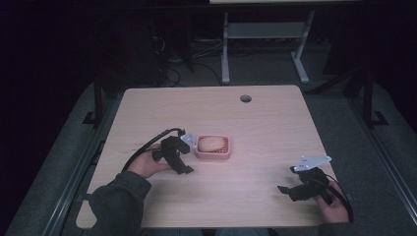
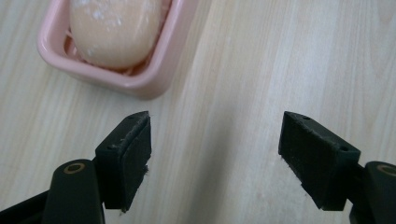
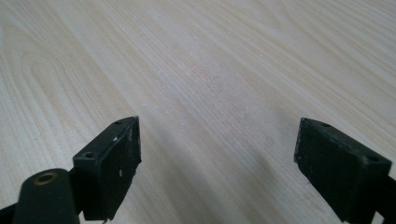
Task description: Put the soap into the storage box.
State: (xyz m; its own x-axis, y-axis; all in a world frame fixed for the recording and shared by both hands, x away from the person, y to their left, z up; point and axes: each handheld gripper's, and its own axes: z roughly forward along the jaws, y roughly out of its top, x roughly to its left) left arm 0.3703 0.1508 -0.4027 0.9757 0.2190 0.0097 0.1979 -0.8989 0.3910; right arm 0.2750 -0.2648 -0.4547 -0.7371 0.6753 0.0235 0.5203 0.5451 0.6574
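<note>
Now the left gripper (image 2: 215,135), jaws apart, nears the soap (image 2: 114,28) in its dish (image 2: 154,79); next, straddle it.

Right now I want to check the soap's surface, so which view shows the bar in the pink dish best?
The left gripper view: the soap sits close, with white flecks visible, in the pink dish, though its top is cut off. The high view shows the whole bar, but small and dim. The right gripper view looks at bare table.
</note>
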